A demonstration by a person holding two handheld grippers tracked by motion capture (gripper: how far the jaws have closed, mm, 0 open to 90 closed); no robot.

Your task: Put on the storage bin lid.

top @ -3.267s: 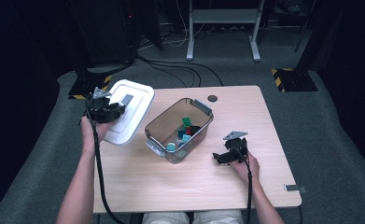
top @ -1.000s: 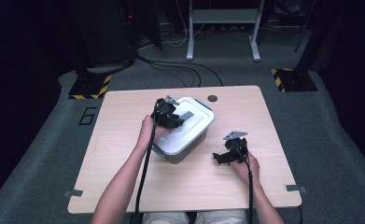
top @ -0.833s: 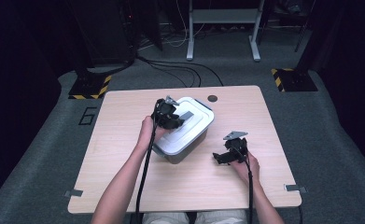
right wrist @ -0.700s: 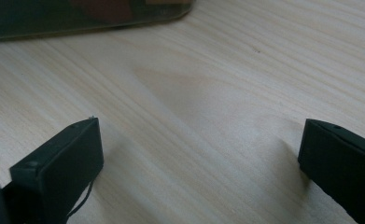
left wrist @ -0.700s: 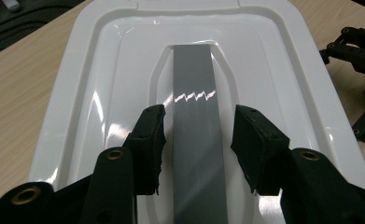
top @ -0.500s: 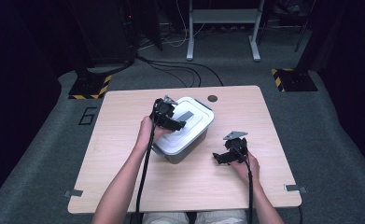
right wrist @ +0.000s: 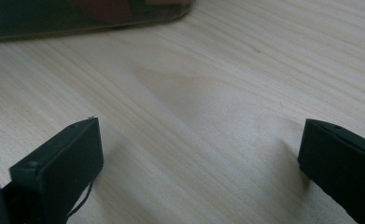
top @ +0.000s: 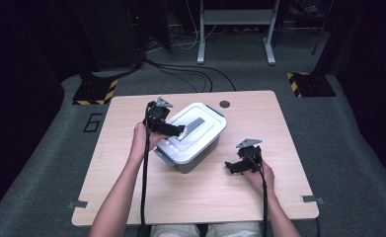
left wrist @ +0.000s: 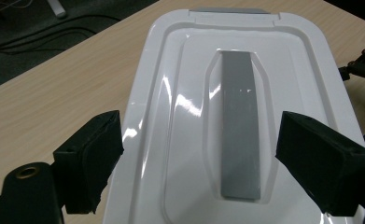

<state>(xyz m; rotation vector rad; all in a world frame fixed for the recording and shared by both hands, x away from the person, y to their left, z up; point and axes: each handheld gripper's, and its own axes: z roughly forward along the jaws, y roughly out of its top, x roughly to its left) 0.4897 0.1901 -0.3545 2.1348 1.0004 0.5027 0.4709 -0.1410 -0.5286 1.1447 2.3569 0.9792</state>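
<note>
The white plastic lid with grey handle strip (left wrist: 238, 140) is seated on the clear storage box (top: 200, 157) mid-bench. The left claw (left wrist: 199, 163), just opened, is released above it; the right claw (right wrist: 199, 163) is spread, apparently resting on the wooden bench (top: 279, 118).

One readable mark: a large numeral "6" (top: 95, 122) on the grey floor just left of the tabletop (top: 131, 197), high view. No readable text on anything else.
</note>
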